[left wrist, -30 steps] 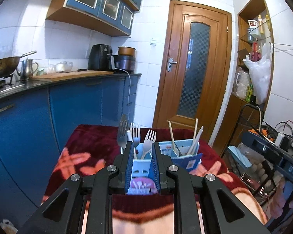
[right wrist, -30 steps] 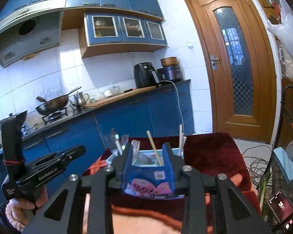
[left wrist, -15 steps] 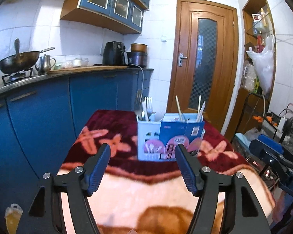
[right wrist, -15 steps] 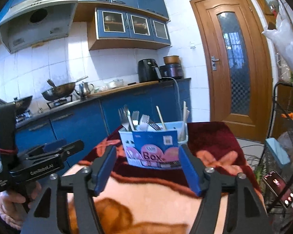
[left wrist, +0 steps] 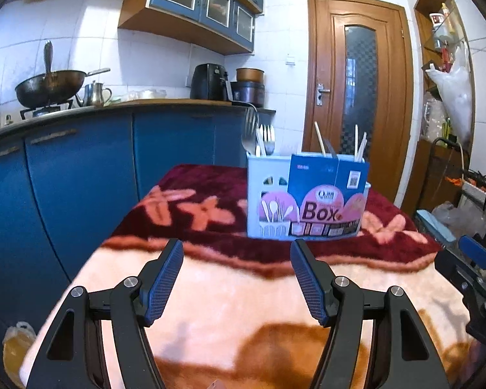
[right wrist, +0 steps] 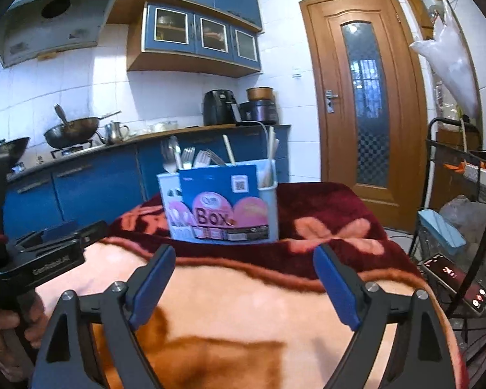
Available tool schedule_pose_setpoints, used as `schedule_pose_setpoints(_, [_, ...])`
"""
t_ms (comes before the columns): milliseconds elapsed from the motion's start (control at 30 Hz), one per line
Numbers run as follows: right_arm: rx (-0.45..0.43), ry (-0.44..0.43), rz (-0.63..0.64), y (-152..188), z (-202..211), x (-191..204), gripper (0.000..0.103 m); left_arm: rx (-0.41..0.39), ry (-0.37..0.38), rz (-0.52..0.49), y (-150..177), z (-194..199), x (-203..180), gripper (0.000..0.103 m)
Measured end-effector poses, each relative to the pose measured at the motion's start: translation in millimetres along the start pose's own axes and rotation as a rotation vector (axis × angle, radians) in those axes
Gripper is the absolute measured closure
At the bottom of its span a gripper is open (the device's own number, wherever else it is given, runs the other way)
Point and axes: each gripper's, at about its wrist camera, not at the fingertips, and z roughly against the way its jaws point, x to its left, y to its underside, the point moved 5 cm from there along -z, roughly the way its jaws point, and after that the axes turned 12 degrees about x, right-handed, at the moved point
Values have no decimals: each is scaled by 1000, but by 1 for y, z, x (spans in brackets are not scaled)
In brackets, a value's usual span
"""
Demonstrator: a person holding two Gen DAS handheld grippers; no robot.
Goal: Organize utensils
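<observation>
The utensil box [left wrist: 307, 201] stood upright on the far, dark-red part of the blanket-covered desk [left wrist: 230, 295], its forks [left wrist: 265, 139] and chopsticks [left wrist: 359, 144] pointing up. The left gripper [left wrist: 236, 280] hung near it, tilted slightly downward, jaws wide and empty. The right gripper [right wrist: 244, 283], angled likewise, was opening its jaws with nothing between them.

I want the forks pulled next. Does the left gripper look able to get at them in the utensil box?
Probably yes: left gripper is open, nothing lies before the utensil box, and the forks stick up above its rim.
</observation>
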Motion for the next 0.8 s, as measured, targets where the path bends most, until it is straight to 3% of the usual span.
schedule_pose_setpoints(800, [10, 0, -36, 14, -5, -12, 14, -21, -29, 2, 13, -6, -5, 33])
